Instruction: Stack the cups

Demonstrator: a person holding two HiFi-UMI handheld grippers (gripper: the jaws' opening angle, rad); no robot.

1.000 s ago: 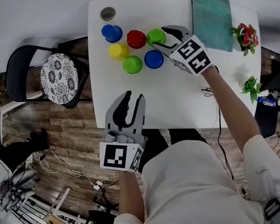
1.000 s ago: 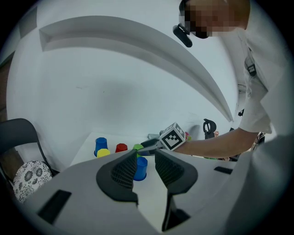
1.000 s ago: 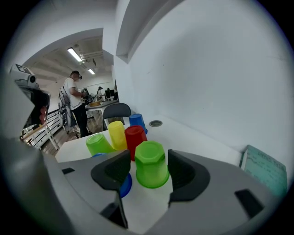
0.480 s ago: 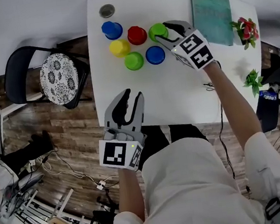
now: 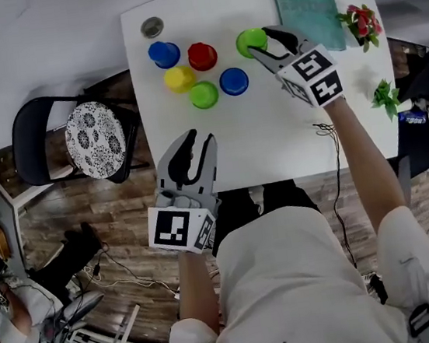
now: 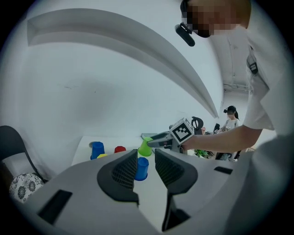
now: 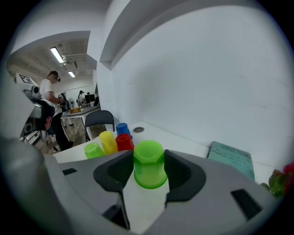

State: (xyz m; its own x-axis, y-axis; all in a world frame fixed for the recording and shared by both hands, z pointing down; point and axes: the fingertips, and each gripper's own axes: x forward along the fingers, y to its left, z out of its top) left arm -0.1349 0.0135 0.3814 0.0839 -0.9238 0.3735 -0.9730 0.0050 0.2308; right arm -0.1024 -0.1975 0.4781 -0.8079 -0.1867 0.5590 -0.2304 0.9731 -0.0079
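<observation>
Your left gripper (image 5: pixel 198 137) hovers over the white table (image 5: pixel 273 143) at its near edge, jaws partly spread, nothing between them. Farther on stand inverted cups — blue cup (image 5: pixel 234 81), green cup (image 5: pixel 204 94), yellow cup (image 5: pixel 179 78), red cup (image 5: pixel 202 55), second blue cup (image 5: pixel 164 54). Beside them your right gripper (image 5: pixel 260 43) pinches a tilted lime cup (image 5: pixel 251 41).

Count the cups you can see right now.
6: blue cup far left, red cup beside it, yellow cup and green cup nearer, second blue cup right of those, second green cup held in the right gripper. None look hidden.
</observation>
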